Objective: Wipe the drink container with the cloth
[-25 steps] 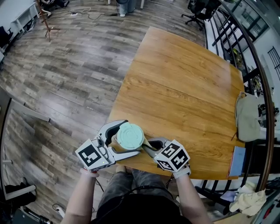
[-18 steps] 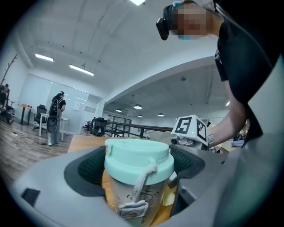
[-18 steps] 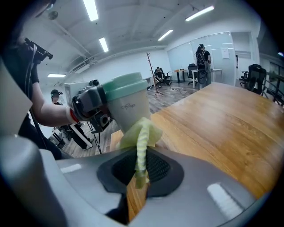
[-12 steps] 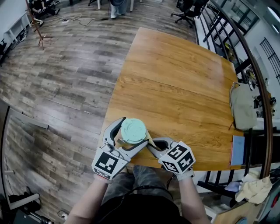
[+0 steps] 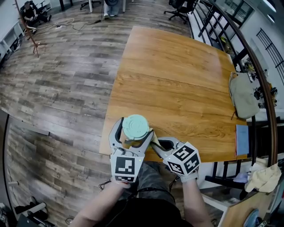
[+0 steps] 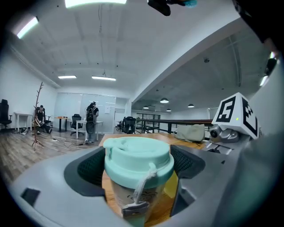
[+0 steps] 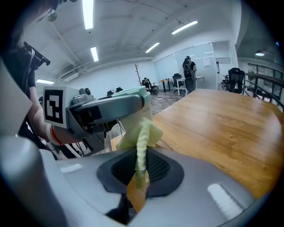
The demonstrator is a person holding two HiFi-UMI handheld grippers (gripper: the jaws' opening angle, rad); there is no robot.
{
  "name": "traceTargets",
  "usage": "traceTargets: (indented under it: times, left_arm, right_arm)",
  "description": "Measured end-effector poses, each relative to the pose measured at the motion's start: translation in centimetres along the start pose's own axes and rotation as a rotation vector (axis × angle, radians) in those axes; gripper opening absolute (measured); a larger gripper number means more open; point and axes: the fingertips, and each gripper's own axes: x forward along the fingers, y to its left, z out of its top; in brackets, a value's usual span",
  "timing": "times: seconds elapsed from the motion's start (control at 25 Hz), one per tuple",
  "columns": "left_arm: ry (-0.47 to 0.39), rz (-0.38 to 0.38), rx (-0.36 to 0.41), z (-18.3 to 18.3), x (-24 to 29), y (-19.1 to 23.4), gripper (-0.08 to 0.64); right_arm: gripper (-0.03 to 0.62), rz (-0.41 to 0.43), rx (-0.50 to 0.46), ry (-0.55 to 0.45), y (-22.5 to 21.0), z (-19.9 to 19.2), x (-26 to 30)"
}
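A broad honey-coloured wooden table (image 5: 177, 84) stands on grey plank flooring (image 5: 57, 88). At its right edge lies a pale olive fabric bag (image 5: 242, 95), with a flat blue book (image 5: 242, 139) nearer (a black office chair (image 5: 177, 5) stands beyond).

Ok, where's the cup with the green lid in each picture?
Head view: cup at bottom centre, between the left gripper's jaws.
Left gripper view: dead centre, held between the jaws.
Right gripper view: left of centre, mostly behind the left gripper and the cloth.
Shared landmark: the wooden table.
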Motion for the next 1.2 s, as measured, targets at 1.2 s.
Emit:
traceTargets:
  times: [1.2]
  left_arm:
    - [0.057,-1.431,0.314,1.0,-4.6,-1.2,0.448]
  right_arm:
    - [0.043,-0.305,0.250,-0.210,3.3,1.2,0.1]
